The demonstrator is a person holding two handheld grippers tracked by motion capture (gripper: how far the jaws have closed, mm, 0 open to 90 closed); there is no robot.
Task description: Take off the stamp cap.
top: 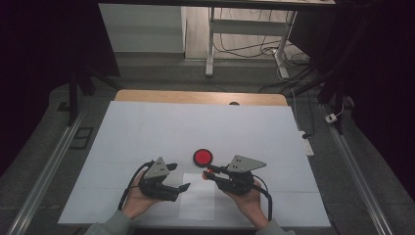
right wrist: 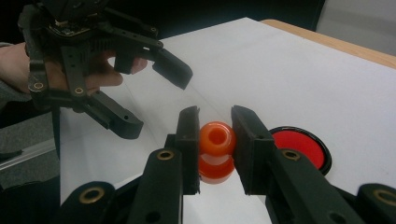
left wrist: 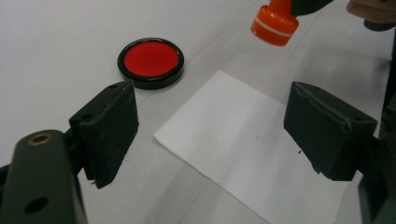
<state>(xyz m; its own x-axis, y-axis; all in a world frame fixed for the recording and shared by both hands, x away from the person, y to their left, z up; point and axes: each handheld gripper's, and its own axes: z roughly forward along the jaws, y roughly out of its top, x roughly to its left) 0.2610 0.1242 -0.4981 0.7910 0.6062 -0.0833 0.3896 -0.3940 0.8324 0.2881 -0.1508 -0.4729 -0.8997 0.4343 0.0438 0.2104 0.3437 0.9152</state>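
Nearest the person, a small white sheet of paper (top: 197,196) lay flat on the white table cover (top: 147,127), between the two hands. The left gripper (top: 178,177) hung just left of the sheet with its jaws standing wide and nothing between them; in the left gripper view the paper's (left wrist: 261,154) corner showed in the gap between the two black pads. The right gripper (top: 207,173) was held just right of the sheet, its jaws clamped on an orange stamp (right wrist: 215,151), which was gripped by its handle and carried above the paper's far right corner, clear of the table. Just beyond the sheet sat a round red ink pad (top: 202,157) in a black case, lid off, apart from both grippers. Farther back, the bare wooden edge of the table (top: 200,97) showed past the cover.
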